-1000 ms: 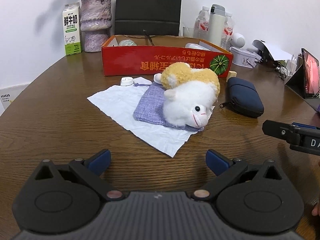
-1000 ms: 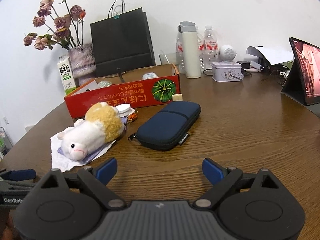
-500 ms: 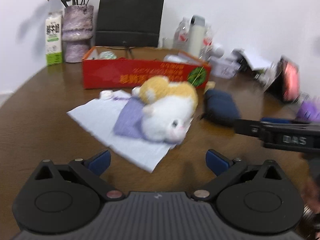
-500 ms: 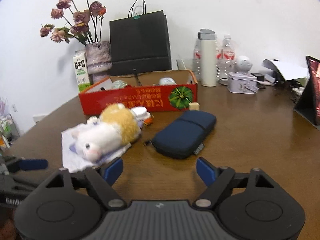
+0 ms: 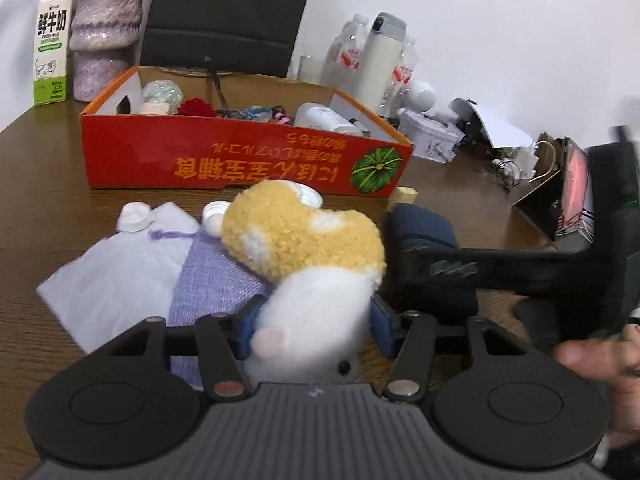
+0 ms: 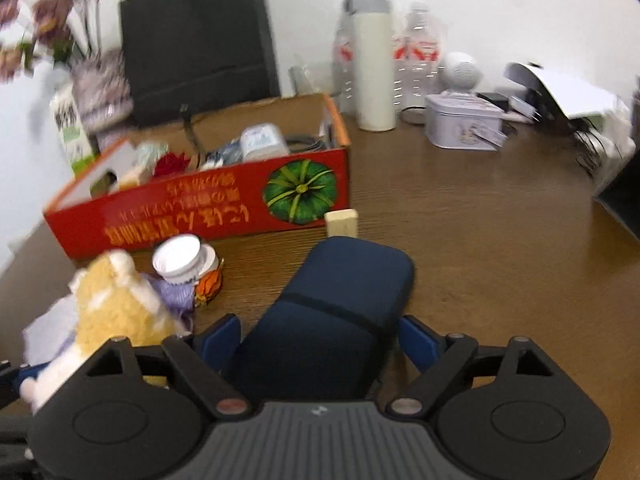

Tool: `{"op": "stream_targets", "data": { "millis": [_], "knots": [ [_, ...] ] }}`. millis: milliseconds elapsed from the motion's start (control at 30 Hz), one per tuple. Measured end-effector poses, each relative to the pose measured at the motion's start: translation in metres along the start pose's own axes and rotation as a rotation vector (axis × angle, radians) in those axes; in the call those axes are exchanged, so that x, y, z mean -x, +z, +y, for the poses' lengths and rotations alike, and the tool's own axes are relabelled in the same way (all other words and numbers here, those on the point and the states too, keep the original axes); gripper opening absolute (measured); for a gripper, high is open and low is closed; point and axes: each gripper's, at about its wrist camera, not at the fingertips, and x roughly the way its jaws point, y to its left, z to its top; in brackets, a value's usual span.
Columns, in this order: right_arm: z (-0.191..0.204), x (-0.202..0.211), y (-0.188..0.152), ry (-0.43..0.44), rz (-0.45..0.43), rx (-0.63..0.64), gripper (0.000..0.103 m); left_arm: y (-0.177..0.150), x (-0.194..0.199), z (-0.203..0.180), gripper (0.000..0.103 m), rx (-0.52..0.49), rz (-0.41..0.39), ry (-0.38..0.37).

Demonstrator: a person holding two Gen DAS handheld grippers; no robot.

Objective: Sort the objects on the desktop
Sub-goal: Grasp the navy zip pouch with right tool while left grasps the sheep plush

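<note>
Grasp step — left tongs (image 5: 312, 326) pinching plush (image 5: 308, 264), right tongs (image 6: 320, 340) spread around pouch (image 6: 332, 312); next — close, lift both to box (image 5: 240, 160).

Plush toy (image 5: 304, 256) on cloth pouch (image 5: 218, 276), case (image 6: 332, 312) right, box (image 5: 240, 160) behind.

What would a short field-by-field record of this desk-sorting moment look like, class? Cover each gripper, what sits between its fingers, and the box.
left gripper: fingers either side of the plush toy, seemingly touching its white head
right gripper: open, fingers straddling the navy pouch, with gaps
red box: open-topped, behind both items, already holding small objects
under the toy: purple cloth bag on white tissue
beside the box: wooden block
</note>
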Motion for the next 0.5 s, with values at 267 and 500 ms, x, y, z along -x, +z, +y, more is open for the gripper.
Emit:
{"op": "stream_targets", "data": {
  "millis": [267, 500],
  "knots": [
    [-0.001, 0.023, -0.019, 0.020, -0.045, 0.093, 0.058, -0.008, 0.068, -0.027, 0.047, -0.056, -0.169, 0.064],
    [-0.023, 0.092, -0.062, 0.134, -0.006, 0.127, 0.059, -0.051, 0.120, -0.037, 0.048, -0.035, -0.129, 0.029]
  ]
}}
